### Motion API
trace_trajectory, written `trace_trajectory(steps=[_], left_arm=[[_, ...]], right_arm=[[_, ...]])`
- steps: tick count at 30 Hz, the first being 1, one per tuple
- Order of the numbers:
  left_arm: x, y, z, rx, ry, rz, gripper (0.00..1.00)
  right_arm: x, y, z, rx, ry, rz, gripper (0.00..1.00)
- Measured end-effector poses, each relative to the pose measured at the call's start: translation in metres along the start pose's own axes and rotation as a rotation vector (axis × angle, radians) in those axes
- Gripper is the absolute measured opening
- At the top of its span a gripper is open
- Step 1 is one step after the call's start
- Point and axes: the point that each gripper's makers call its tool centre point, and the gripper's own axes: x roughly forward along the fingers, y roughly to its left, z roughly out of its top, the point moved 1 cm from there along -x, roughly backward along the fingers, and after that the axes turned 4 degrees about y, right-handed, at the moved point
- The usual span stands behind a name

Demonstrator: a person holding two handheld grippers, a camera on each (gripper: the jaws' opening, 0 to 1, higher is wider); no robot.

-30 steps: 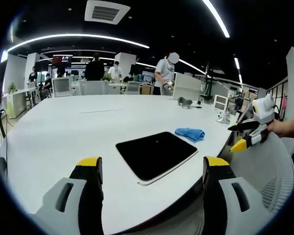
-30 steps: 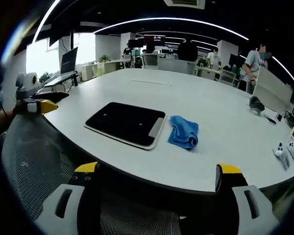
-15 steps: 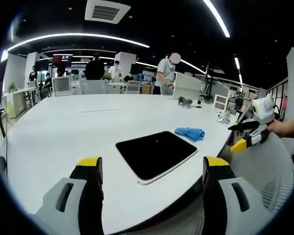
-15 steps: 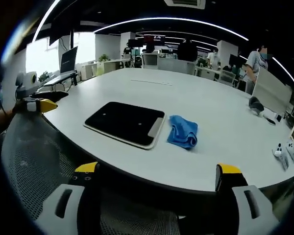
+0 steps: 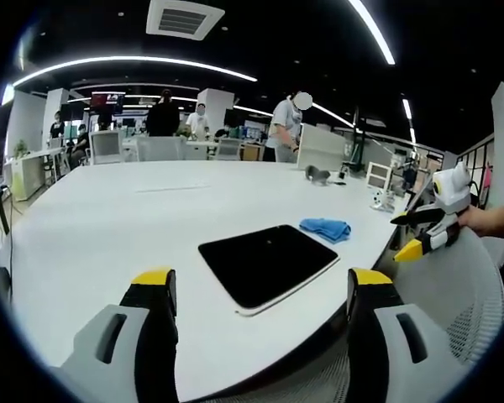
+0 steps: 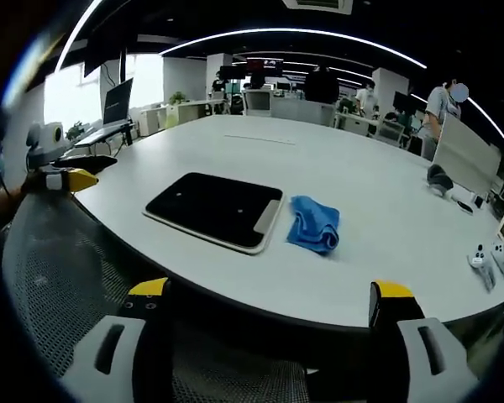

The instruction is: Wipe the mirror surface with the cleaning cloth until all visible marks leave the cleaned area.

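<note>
Mirror: dark rectangular mirror with a pale rim (image 5: pixel 267 264) lies flat on the white oval table (image 5: pixel 109 227), near its front edge.
Cloth: crumpled blue cleaning cloth (image 6: pixel 314 224) rests just beside the mirror's short end.
Left gripper (image 5: pixel 256 323): jaws spread, empty, short of the mirror, above the table edge.
Right gripper (image 6: pixel 269 332): jaws spread, empty, off the table, well apart from the mirror and cloth.

A glossy, dark mirror (image 6: pixel 212 209) with a smooth pale rim lies on a matt white table (image 6: pixel 386 252), a soft, crumpled blue cleaning cloth (image 6: pixel 314 224) just beside it at three o'clock. At seven o'clock in the right gripper view, grey woven mesh of a chair back (image 6: pixel 55 277) looks coarse.
</note>
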Motion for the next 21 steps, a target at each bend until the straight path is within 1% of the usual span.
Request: trace_trajectory(steps=[4, 7, 9, 21], left_arm=[[-0.0001, 0.0002, 0.0001, -0.001, -0.002, 0.001, 0.81], [-0.0002, 0.0001, 0.0002, -0.001, -0.003, 0.001, 0.81], [-0.0003, -0.0005, 0.0003, -0.001, -0.002, 0.0, 0.81], [0.0, -0.0004, -0.0001, -0.003, 0.0, -0.002, 0.81]], right_arm=[[0.0006, 0.0005, -0.0019, 0.0, 0.012, 0.003, 0.94], [0.0003, 0.0002, -0.0018, -0.002, 0.011, 0.001, 0.94], [-0.0006, -0.0036, -0.0003, -0.015, 0.003, -0.022, 0.95], [-0.0007, -0.0054, 0.0007, -0.011, -0.003, -0.033, 0.95]])
